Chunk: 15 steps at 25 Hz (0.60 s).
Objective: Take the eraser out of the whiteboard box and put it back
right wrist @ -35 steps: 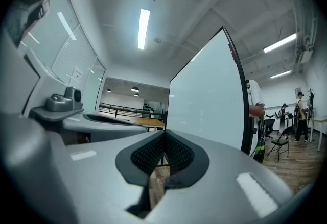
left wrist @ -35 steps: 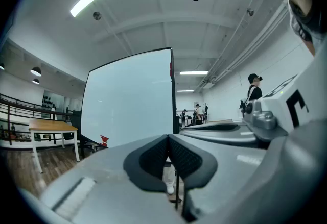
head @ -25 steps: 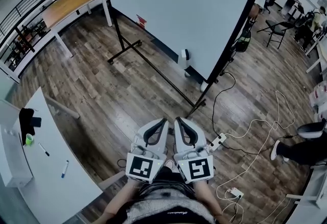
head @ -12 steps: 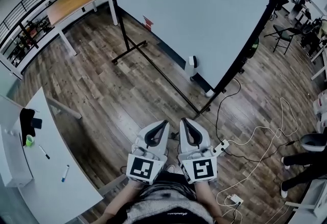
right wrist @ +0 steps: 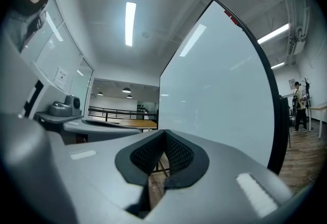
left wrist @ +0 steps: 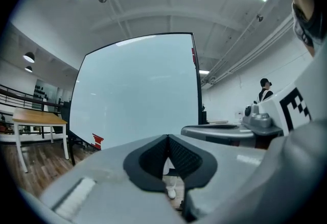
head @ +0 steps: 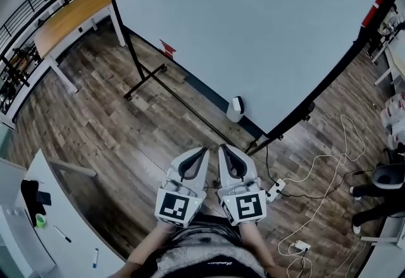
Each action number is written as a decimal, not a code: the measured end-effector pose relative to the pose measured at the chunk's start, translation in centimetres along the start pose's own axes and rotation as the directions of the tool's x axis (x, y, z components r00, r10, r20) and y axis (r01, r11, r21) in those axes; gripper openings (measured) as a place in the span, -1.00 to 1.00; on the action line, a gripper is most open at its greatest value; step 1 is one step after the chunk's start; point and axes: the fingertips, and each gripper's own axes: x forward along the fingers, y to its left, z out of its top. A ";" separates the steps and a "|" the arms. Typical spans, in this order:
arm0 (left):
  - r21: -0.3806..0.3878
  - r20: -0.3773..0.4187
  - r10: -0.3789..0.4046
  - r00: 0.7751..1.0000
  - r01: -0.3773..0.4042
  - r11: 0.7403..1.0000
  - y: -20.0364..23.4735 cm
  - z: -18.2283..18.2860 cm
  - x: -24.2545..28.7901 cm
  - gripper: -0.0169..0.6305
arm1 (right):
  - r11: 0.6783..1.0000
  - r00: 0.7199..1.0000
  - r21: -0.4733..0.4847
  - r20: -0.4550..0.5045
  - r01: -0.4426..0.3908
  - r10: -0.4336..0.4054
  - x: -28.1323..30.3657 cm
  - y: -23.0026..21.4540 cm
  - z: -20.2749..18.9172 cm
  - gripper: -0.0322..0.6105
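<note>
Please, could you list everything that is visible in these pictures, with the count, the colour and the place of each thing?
whiteboard: one, white with a black frame, standing on the wooden floor ahead
small box: one, white, at the whiteboard's lower edge
wooden table: one, light brown, far left
white table: one, lower left, markers on it
cables: several, white, floor at right
left hand-held gripper: one, white, shut, empty
right hand-held gripper: one, white, shut, empty

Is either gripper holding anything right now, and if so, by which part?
Nothing is held. The left gripper and the right gripper both have their jaws closed on each other with nothing between them, facing the whiteboard.
</note>
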 end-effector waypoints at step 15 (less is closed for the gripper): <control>-0.017 0.002 -0.089 0.996 0.089 0.996 10.1 0.9 5.0 -0.94 | 0.997 0.998 0.040 -0.027 0.062 -0.061 11.9 0.1 -1.4 -0.91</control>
